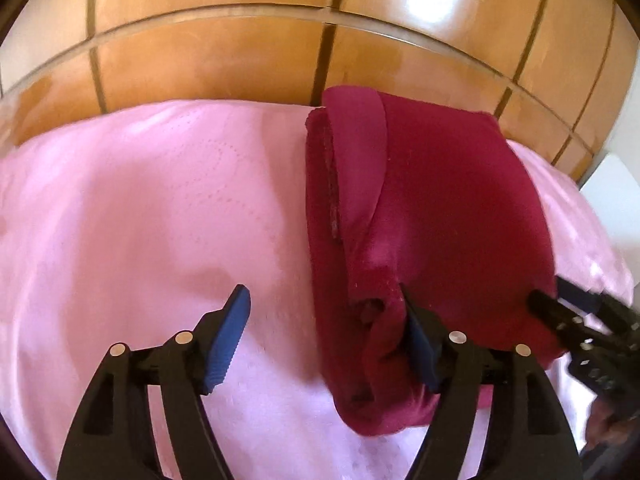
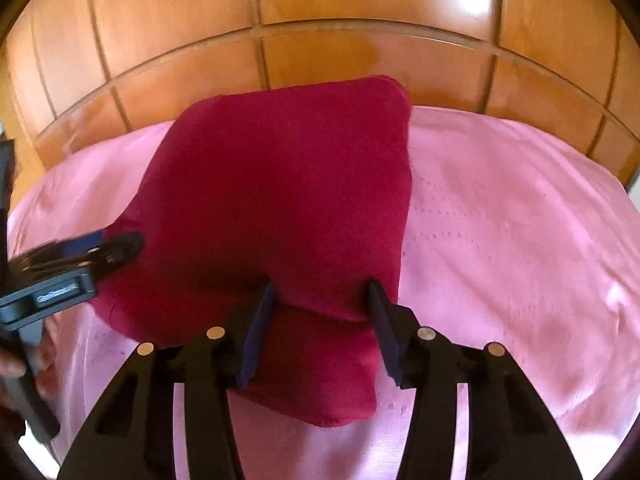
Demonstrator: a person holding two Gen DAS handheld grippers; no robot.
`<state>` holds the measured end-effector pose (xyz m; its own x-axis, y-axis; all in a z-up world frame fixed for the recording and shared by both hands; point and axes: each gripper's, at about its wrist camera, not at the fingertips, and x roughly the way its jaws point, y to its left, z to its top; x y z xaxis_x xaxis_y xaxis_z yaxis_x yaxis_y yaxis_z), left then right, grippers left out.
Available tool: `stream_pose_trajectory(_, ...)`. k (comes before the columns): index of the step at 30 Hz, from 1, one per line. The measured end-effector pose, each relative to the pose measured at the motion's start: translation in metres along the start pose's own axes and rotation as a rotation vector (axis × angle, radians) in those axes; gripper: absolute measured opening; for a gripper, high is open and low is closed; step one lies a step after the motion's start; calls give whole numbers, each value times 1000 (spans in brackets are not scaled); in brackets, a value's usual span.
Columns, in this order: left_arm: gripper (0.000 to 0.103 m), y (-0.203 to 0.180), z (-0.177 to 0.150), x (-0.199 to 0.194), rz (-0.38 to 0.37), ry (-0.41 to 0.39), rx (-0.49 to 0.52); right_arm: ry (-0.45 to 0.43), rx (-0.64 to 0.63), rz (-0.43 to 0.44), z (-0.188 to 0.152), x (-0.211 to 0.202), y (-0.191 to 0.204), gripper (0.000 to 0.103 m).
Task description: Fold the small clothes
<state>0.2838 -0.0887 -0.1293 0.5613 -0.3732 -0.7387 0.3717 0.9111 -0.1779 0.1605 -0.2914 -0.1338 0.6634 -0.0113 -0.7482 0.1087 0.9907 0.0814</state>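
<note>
Your left gripper [image 1: 324, 300] is spread wide, nothing clamped; right gripper [image 2: 322, 292] straddles the folded red garment [image 2: 280, 184] with jaws apart, not pinching. It's lying on the pink sheet [image 2: 500, 240].

- Left wrist cam: sits behind its own left gripper [image 1: 324, 300], looks fwd and steeply down onto the pink sheet [image 1: 140, 208], close in; the dark red garment [image 1: 440, 208] lies from centre out to 3 o'clock, wood panelling [image 1: 240, 52] across 12
- Right wrist cam: same kind of mount behind the right gripper [image 2: 322, 294], also tilted down, close; garment [image 2: 280, 184] at centre, sheet [image 2: 520, 220] out to 3, panelling [image 2: 360, 8] at 12
- Shared: both see garment, sheet, panelling, facing roughly the same way
- Each catches the other: right gripper [image 1: 560, 296] at 4 o'clock in left view, left gripper [image 2: 116, 240] at 9 in right view, so the cams sit side by side
</note>
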Motion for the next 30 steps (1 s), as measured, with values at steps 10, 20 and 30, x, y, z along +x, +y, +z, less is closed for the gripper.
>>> stream_pose_trajectory(10, 76, 3, -35, -78, 72, -136, -6, -71, 96, -6, -7, -49, 17, 80)
stream_pose_trajectory(20, 92, -7, -68, -124, 173, -235, 21, -159, 81, -119, -31, -88, 46, 100)
stream_pose_trajectory(30, 99, -12, -91, -147, 209, -249, 30, -188, 79, -194, -44, -102, 49, 100)
